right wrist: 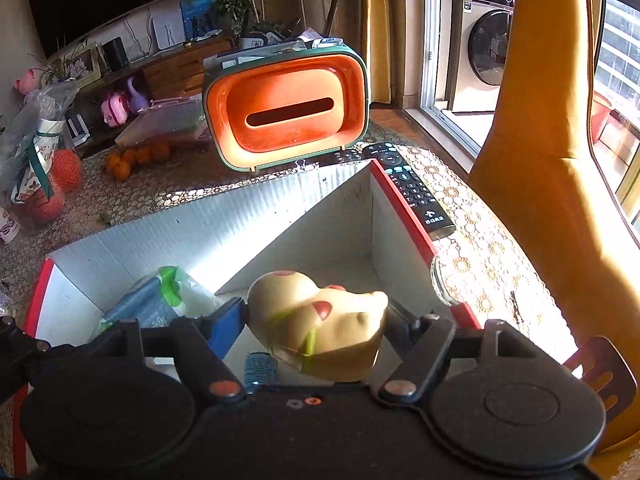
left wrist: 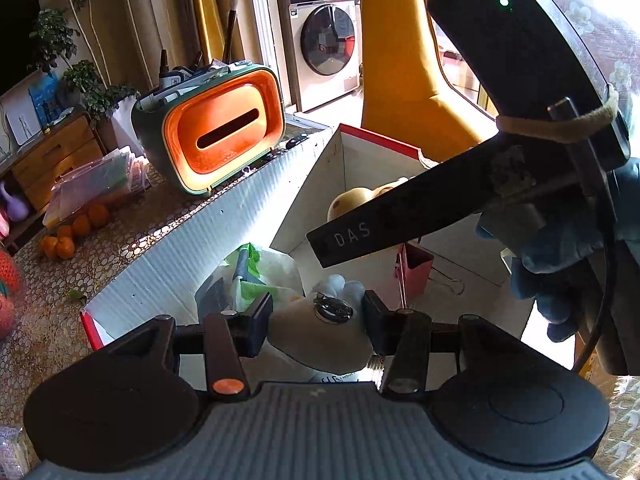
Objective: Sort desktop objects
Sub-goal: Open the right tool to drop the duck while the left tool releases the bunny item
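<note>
My left gripper (left wrist: pixel 318 322) is shut on a beige soft item with a metal cap (left wrist: pixel 320 336), held over the white cardboard box with red edges (left wrist: pixel 192 232). My right gripper (right wrist: pixel 316 320) is shut on a cream toy figure with red marks (right wrist: pixel 320 320), held above the same box (right wrist: pixel 200 224). The right gripper's black body (left wrist: pixel 520 92) crosses the left wrist view, with the toy (left wrist: pixel 352 200) partly showing behind it. Inside the box lie a green-and-white packet (left wrist: pixel 256 276) (right wrist: pixel 168 296), a pink binder clip (left wrist: pixel 416 268) and a blue ridged object (right wrist: pixel 260 370).
An orange-and-green tissue box (right wrist: pixel 288 112) (left wrist: pixel 216 128) stands behind the box. A black remote control (right wrist: pixel 412 188) lies by the box's right wall. Oranges (right wrist: pixel 132 160) and bagged items (right wrist: pixel 36 160) sit at the left. A yellow chair (right wrist: pixel 552 160) stands at the right.
</note>
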### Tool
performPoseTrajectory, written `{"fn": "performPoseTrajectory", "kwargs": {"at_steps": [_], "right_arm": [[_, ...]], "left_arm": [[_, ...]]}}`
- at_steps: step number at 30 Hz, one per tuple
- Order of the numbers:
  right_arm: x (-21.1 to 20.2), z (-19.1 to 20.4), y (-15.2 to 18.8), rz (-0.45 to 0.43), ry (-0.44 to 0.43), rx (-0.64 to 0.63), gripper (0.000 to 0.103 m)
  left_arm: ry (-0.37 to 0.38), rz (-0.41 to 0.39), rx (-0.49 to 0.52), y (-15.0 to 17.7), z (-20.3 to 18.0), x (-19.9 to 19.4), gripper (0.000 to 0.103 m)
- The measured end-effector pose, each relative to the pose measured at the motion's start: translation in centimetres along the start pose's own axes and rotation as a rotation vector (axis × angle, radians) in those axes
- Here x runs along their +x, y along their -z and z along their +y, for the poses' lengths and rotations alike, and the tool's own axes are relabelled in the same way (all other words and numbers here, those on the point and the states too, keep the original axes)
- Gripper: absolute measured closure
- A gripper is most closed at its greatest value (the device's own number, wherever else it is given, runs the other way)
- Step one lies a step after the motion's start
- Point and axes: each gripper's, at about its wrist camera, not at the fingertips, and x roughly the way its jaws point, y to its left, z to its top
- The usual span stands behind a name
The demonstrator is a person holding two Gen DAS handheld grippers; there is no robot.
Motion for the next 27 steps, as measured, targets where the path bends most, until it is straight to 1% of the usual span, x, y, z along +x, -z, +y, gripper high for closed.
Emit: {"fn": "performPoseTrajectory", "kwargs": {"at_steps": [4,6,8,12,14,16,17,19,20,22,24,27], "right_arm": [[0.5,0.4,-0.3,0.004,0.006,-0.040,0.029],[0.7,0.6,-0.5,0.015,-0.004,-0.062,0.029],[1.1,1.0,-0.6,0.035,-0.006,-0.083,0.029],[1.6,1.3,-0.7,0.079,-0.016,-0.106,0.027],[1.6,1.3,-0.7,0.083,-0.022,-0.109,0.026],[1.5,1.3,-0.6,0.083,-0.018,-0.112,0.024],[1.5,1.4,-0.6,0.083,-0.020,-0.114,0.021],[1.3,1.6,-0.6,0.079,-0.024,-0.116,0.016],[1.3,1.7,-0.6,0.076,-0.019,-0.120,0.011],[1.1,1.7,-0.5,0.067,-0.005,-0.121,0.007],[1.0,1.5,-0.5,0.062,-0.008,-0.106,0.006],[0.7,1.1,-0.5,0.058,-0.010,-0.081,0.006]], "left_arm": [[0.007,0.044,-0.020,-0.2,0.8,1.4,0.056],[0.011,0.057,-0.020,-0.1,1.0,1.9,0.055],[0.022,0.072,0.002,-0.1,0.8,2.1,0.054],[0.009,0.093,0.068,0.0,0.0,2.4,0.052],[0.006,0.094,0.104,0.2,-0.5,2.4,0.047],[0.010,0.089,0.127,0.3,-0.9,2.3,0.037],[0.007,0.084,0.141,0.4,-1.1,2.2,0.035],[-0.009,0.075,0.162,0.5,-1.4,2.0,0.029],[-0.018,0.070,0.163,0.5,-1.5,1.8,0.029],[-0.023,0.068,0.155,0.6,-1.4,1.7,0.028],[-0.034,0.068,0.145,0.6,-1.2,1.5,0.026],[-0.041,0.047,0.136,0.8,-0.9,0.8,0.024]]}}
